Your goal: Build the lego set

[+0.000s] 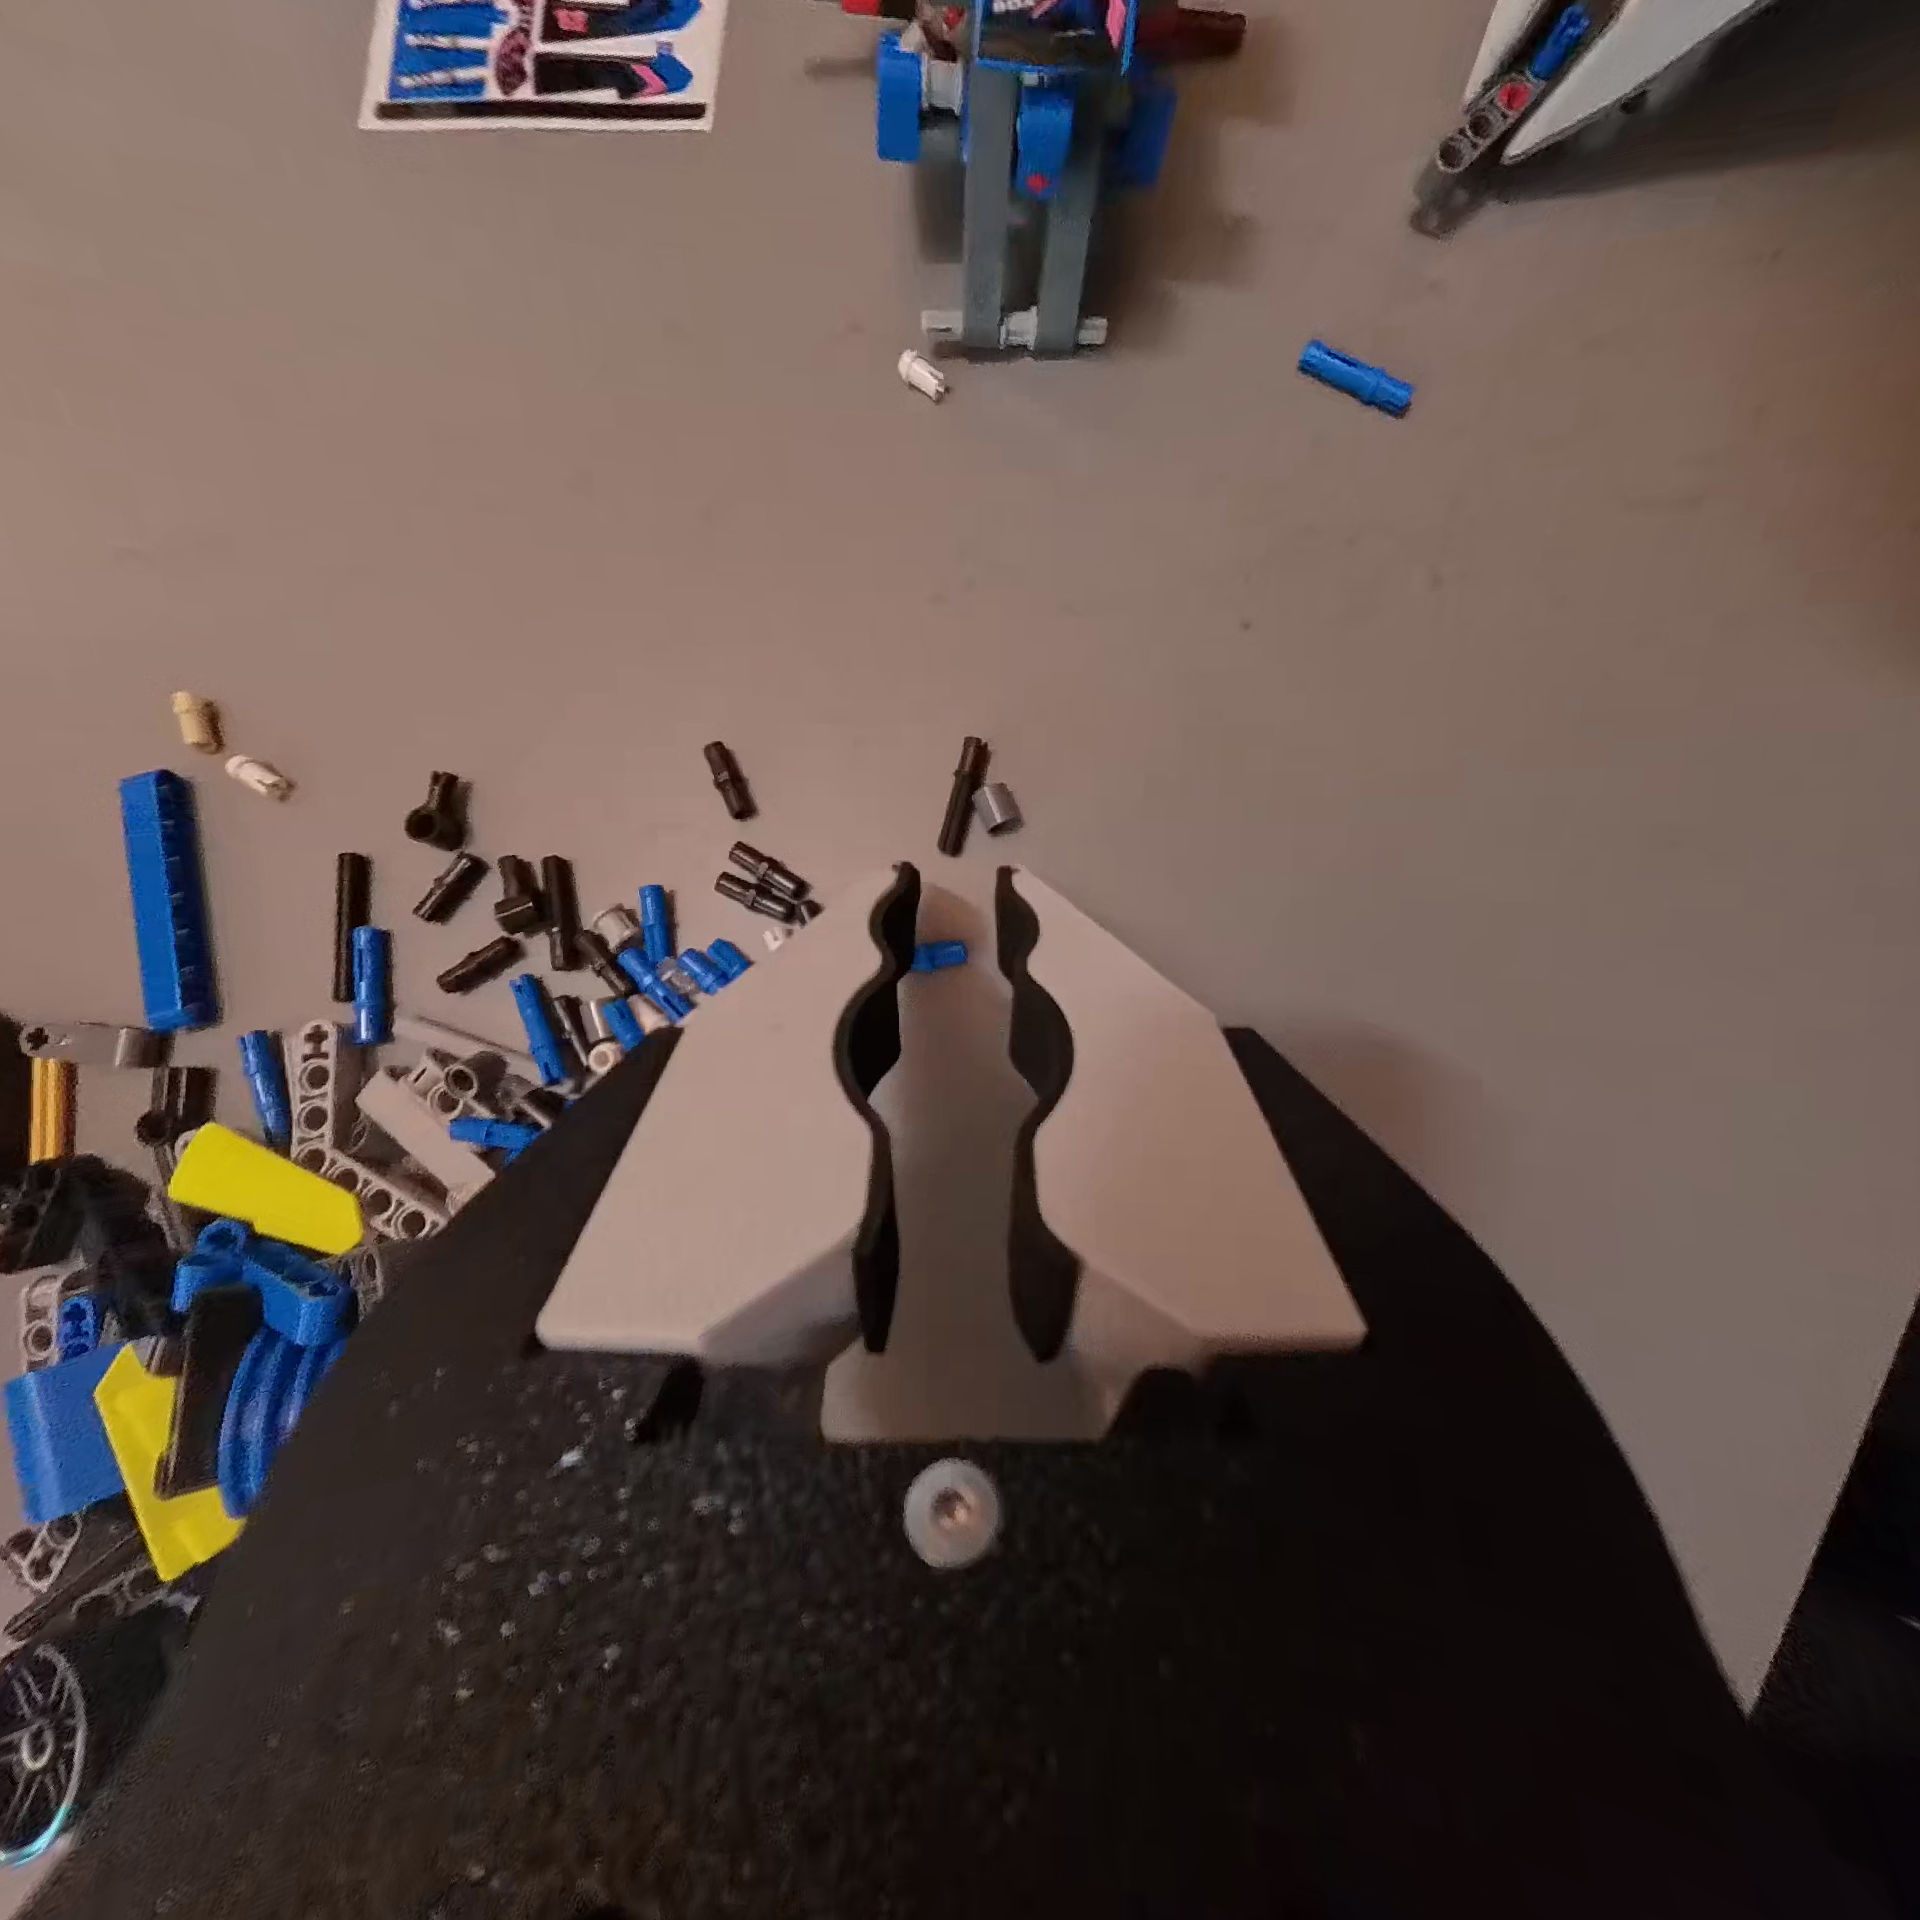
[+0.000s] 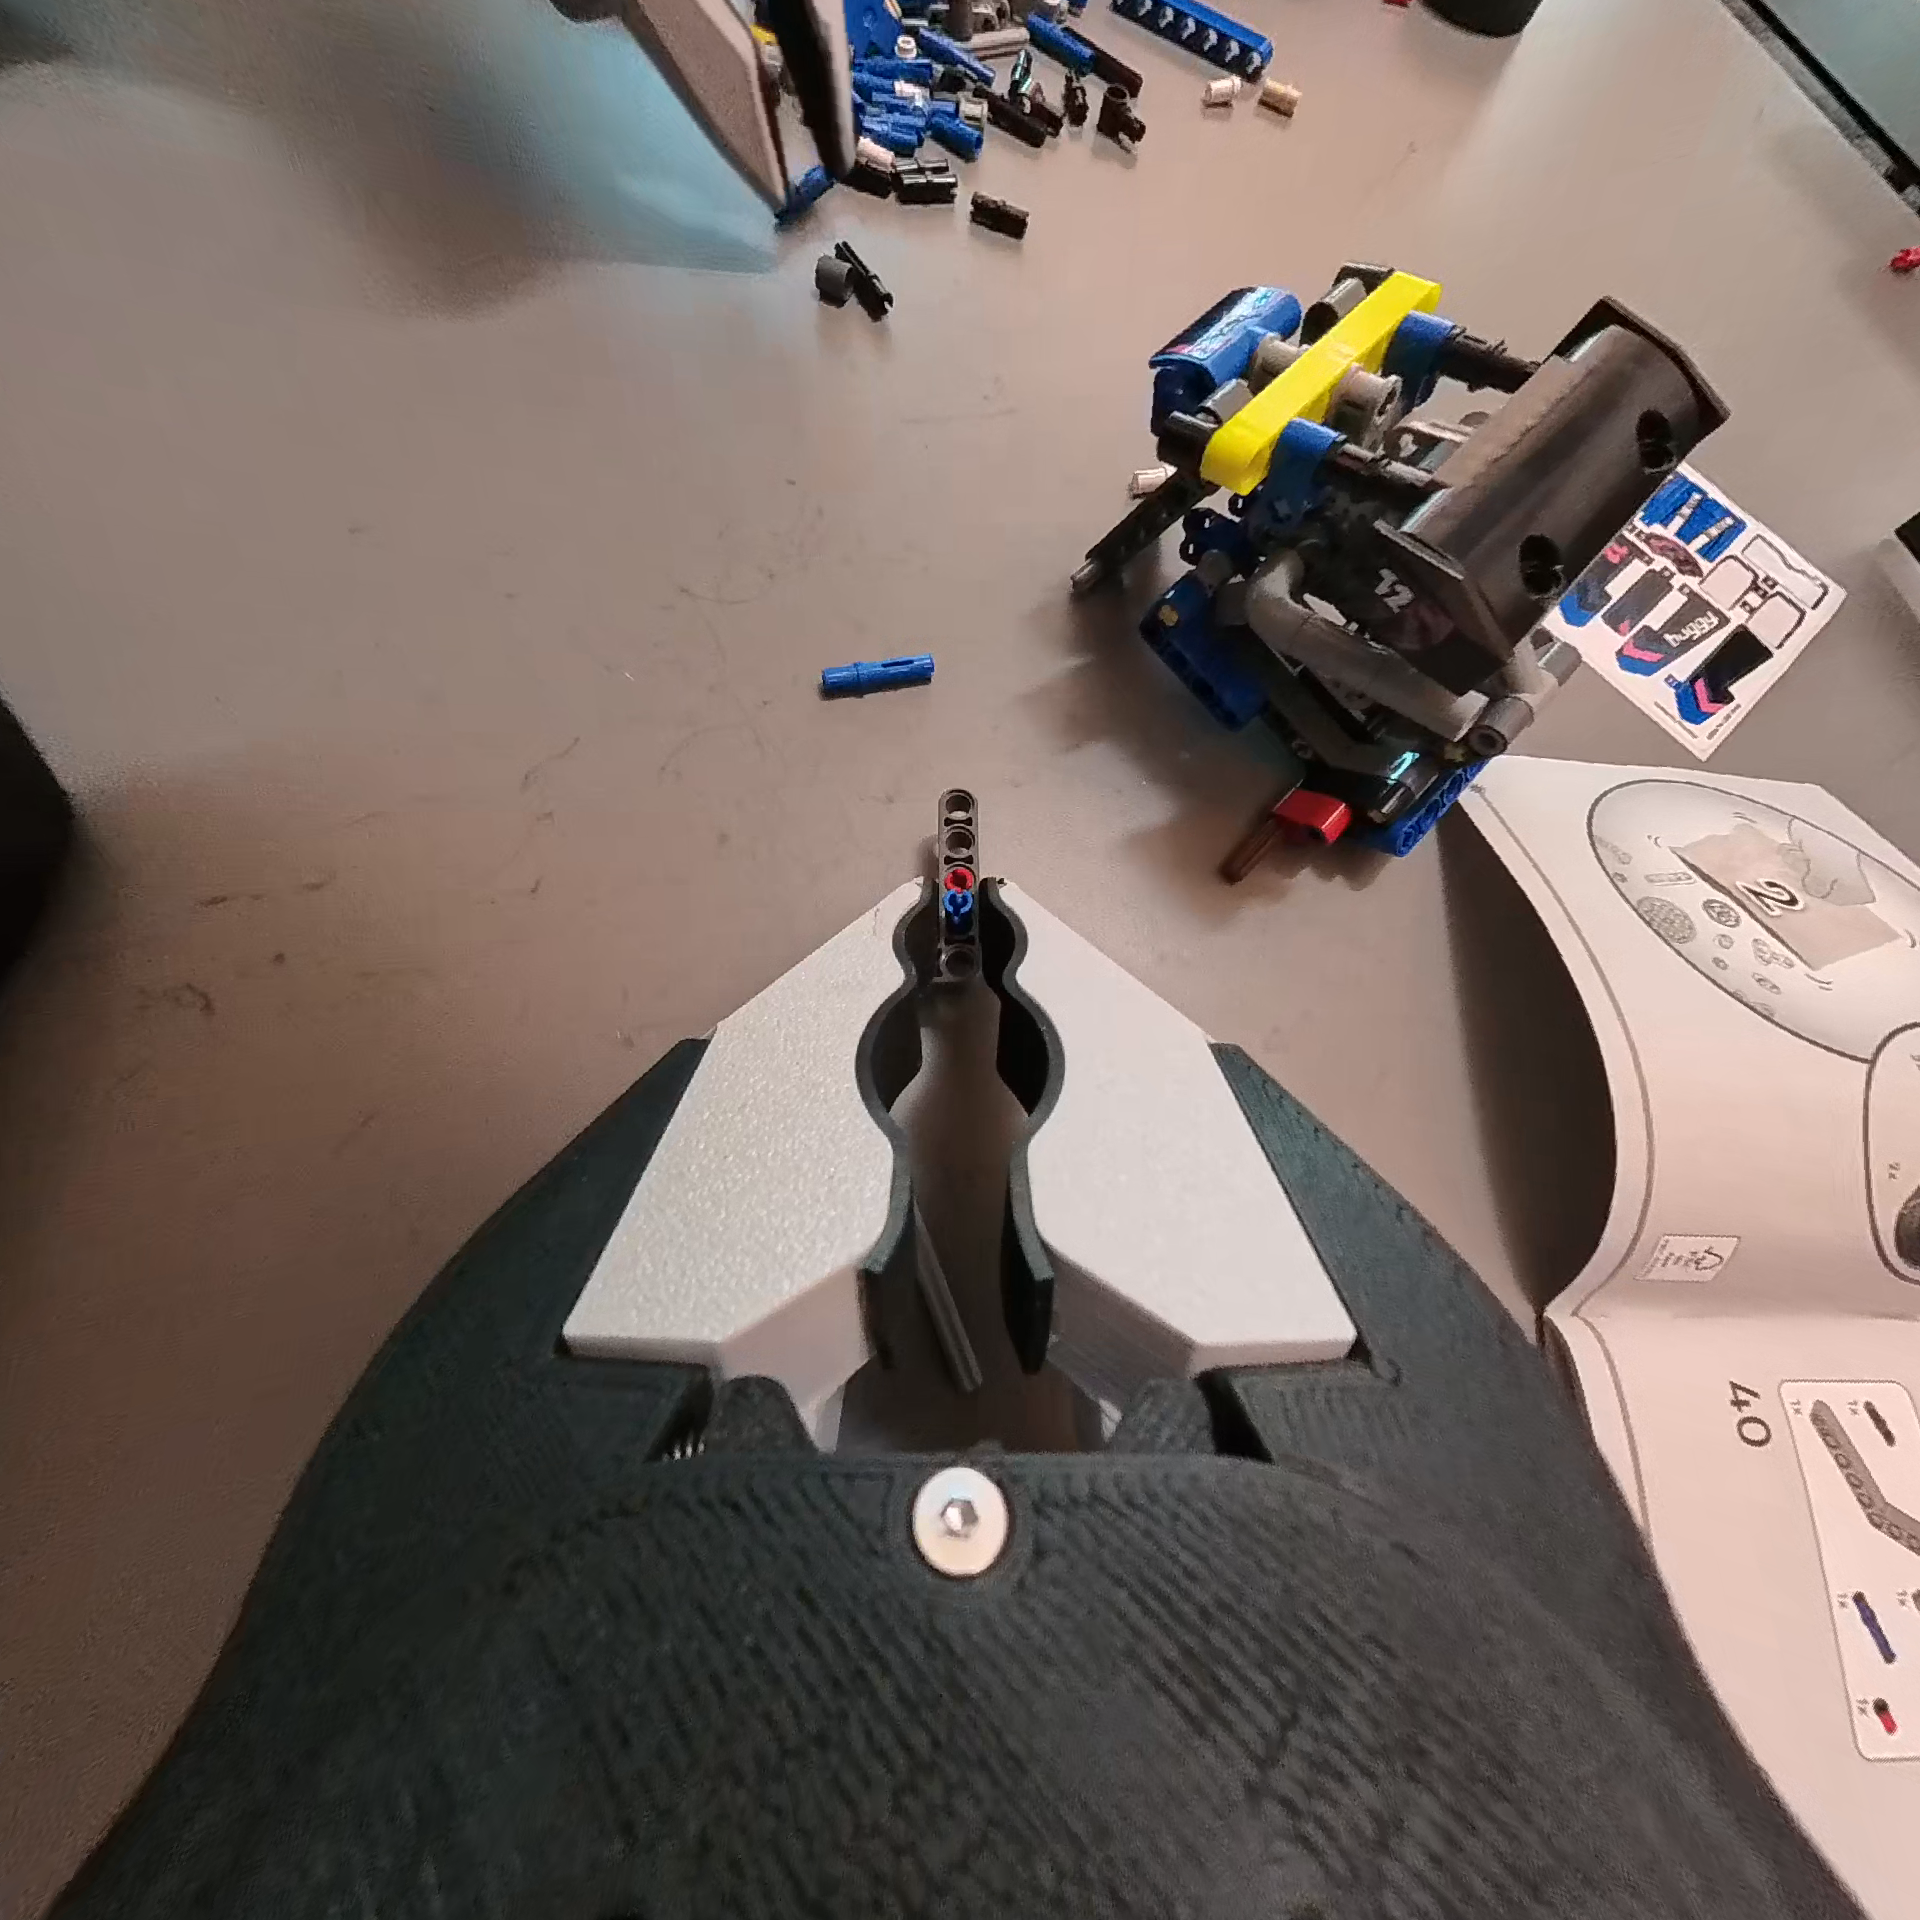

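My left gripper [image 1: 954,883] is open low over the grey table beside the pile of loose parts [image 1: 312,1091]. A small blue pin [image 1: 940,954] lies between its fingers, against the left one. My right gripper [image 2: 958,883] is shut on a black beam [image 2: 957,831] that has a red pin and a blue pin in its holes. The beam sticks out past the fingertips. The partly built blue, grey and yellow model [image 2: 1403,540] stands to the right of it and also shows in the left wrist view [image 1: 1023,156]. A loose long blue pin [image 2: 878,673] lies on the table.
An open instruction booklet [image 2: 1714,1143] lies at the right, and a sticker sheet [image 2: 1704,613] lies behind the model. The left gripper [image 2: 727,94] shows far off by the parts pile [image 2: 987,83]. A white pin [image 1: 922,374] lies by the model. The tips of one gripper are about 20 cm away from the tips of the other.
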A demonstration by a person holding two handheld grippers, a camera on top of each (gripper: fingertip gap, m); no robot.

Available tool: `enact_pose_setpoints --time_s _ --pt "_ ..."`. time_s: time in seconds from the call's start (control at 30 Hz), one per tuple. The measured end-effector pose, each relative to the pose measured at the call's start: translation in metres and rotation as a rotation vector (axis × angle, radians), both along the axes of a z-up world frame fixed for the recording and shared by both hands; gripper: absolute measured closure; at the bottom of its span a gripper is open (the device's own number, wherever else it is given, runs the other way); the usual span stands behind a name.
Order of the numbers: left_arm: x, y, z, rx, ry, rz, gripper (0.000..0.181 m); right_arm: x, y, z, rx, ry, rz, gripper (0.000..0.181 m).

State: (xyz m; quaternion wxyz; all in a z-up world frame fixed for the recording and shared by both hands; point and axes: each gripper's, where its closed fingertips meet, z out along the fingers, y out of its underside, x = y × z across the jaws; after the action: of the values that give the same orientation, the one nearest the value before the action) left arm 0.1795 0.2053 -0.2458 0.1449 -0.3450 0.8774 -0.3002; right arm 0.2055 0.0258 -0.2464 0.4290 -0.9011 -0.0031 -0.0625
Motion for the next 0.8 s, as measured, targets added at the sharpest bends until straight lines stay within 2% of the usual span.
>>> enact_pose_setpoints --time_s 0.1,0.27,0.47,0.63,0.8 --pt "0.008 0.016 0.007 0.016 -0.033 0.079 0.168 0.0 0.0 0.0 -0.001 -0.016 0.001 0.175" --pt "0.028 0.065 0.029 -0.047 -0.101 0.369 0.173 0.0 0.0 0.0 -0.001 -0.008 0.001 0.175" --pt "0.032 0.075 0.016 0.07 -0.022 0.342 0.173 0.0 0.0 0.0 -0.001 0.018 0.002 0.175" --pt "0.035 0.06 0.003 0.056 0.065 0.266 0.173 0.0 0.0 -0.001 -0.001 0.021 0.003 0.175" --pt "0.037 0.062 -0.006 0.081 0.111 0.279 0.174 0.0 0.0 -0.001 -0.001 0.023 0.004 0.175"
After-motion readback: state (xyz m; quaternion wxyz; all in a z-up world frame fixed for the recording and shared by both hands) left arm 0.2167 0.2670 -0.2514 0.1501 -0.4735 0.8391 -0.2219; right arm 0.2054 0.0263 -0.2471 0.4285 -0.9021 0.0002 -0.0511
